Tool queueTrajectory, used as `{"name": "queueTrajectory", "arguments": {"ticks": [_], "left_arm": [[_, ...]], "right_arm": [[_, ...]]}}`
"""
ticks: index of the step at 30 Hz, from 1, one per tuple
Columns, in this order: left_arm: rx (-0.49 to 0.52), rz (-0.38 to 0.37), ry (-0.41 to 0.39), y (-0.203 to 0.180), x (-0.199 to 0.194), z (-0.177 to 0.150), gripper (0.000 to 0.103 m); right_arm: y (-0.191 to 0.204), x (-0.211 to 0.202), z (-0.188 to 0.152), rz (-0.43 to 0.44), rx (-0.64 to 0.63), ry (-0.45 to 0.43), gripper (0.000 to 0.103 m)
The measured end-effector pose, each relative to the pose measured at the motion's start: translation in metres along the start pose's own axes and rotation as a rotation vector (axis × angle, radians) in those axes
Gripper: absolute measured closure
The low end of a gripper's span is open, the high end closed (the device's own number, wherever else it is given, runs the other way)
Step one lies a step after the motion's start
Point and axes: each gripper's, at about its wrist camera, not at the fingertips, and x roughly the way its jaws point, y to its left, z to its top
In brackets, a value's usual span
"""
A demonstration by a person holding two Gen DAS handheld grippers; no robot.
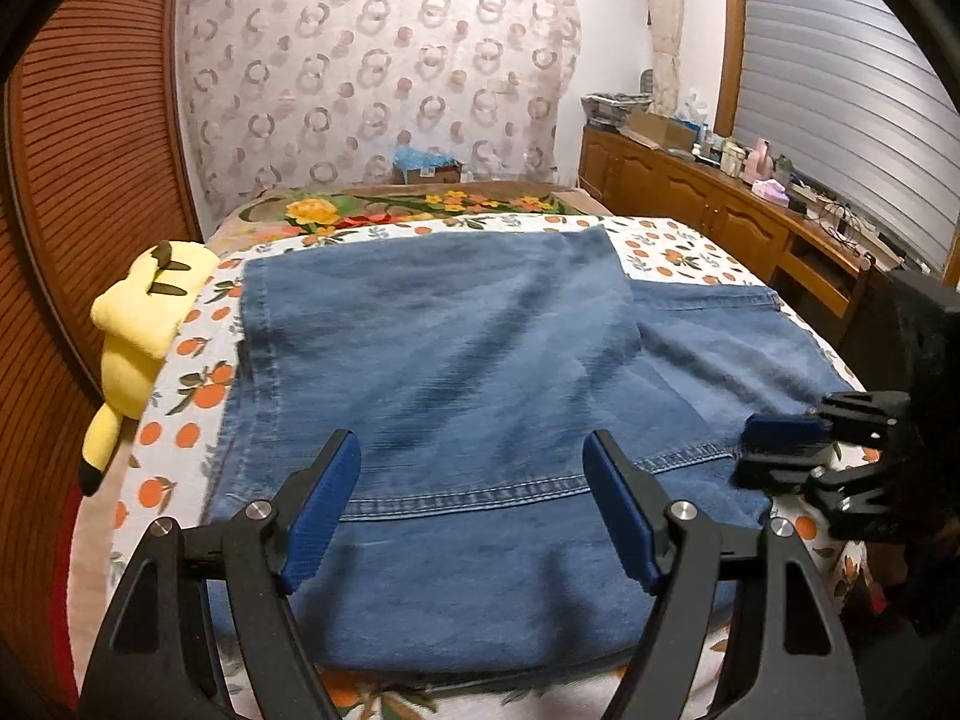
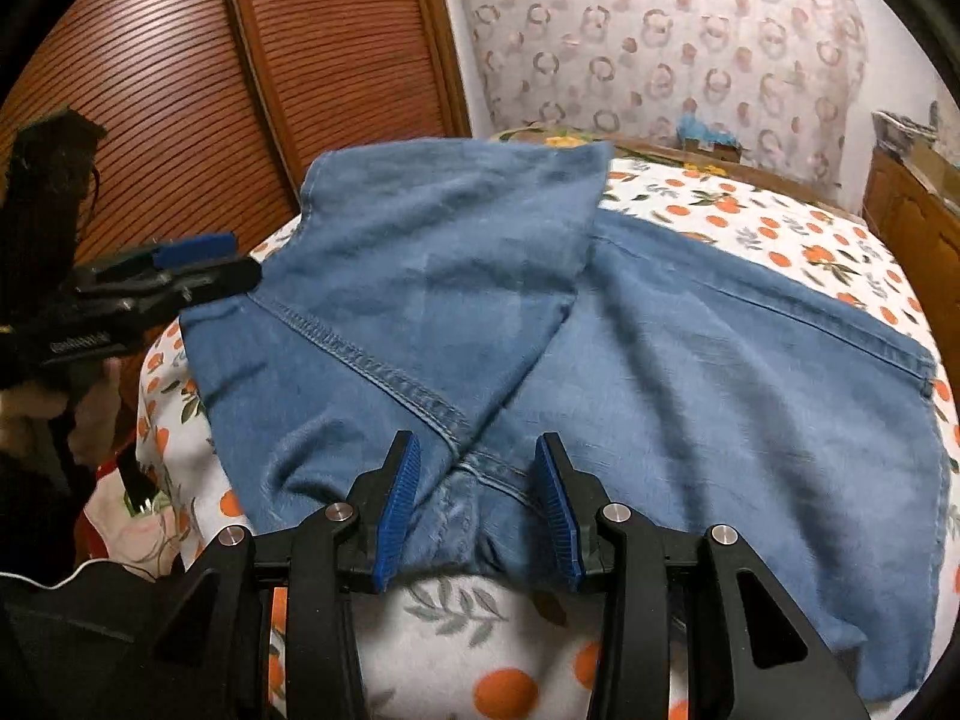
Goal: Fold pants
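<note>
I see no readable writing anywhere. The jeans (image 1: 456, 360) lie partly folded on my orange-print bedspread (image 1: 678, 252); my left gripper (image 1: 471, 510) and right gripper (image 2: 477, 510) both hover with jaws apart, empty.

Both wrist views look steeply down, close over the bed (image 1: 672, 240), sharing the jeans (image 1: 432, 360).

Soft, even indoor light, moderately bright, falls from overhead with no glare. Faint shadows sit in the folds of the pants (image 1: 456, 372). Motion blur smears the denim in both views. Fisheye distortion bends the bed (image 2: 798, 240) edges; corners vignette black.
</note>
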Motion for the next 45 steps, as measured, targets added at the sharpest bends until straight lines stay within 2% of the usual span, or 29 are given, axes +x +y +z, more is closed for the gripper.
{"name": "queueTrajectory", "arguments": {"ticks": [5, 12, 18, 26, 45], "left_arm": [[0.018, -0.029, 0.011, -0.015, 0.009, 0.001, 0.026], [0.039, -0.069, 0.033, -0.038, 0.02, 0.002, 0.026], [0.056, -0.088, 0.057, -0.053, 0.028, 0.001, 0.026], [0.088, -0.105, 0.086, -0.07, 0.037, 0.0, 0.026], [0.093, -0.108, 0.144, -0.074, 0.05, -0.009, 0.025]], "right_arm": [[-0.018, -0.027, -0.013, -0.074, 0.036, -0.04, 0.061], [-0.074, -0.084, -0.049, -0.241, 0.143, -0.088, 0.058], [-0.122, -0.113, -0.087, -0.382, 0.232, -0.074, 0.056], [-0.142, -0.12, -0.117, -0.392, 0.311, -0.038, 0.056], [-0.127, -0.108, -0.109, -0.385, 0.257, -0.023, 0.056]]}}
